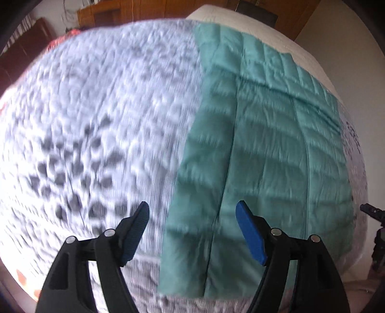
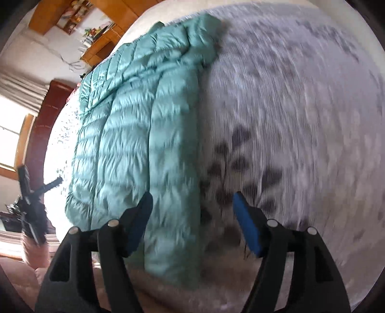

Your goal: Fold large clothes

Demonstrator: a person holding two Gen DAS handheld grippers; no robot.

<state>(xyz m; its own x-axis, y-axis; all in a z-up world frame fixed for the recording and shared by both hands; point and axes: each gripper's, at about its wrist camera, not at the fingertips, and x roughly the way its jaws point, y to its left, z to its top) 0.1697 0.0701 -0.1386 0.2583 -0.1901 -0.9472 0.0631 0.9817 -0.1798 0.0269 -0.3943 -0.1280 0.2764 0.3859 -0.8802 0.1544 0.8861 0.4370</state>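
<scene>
jacket [image 1: 264,144] flat on bedspread [image 1: 96,120]; both claws open, empty.

Both views are smeared by motion. In the left wrist view the grey leaf print of the bed cover [image 1: 91,125] is blurred, and the quilting of the teal puffer jacket [image 1: 264,149] is soft near the bed's front edge. The other tongs [image 1: 376,231] are cut off by the right edge. In the right wrist view the leaf print [image 2: 240,168] is streaked, and the shelf items [image 2: 74,16] are too small to identify.
</scene>
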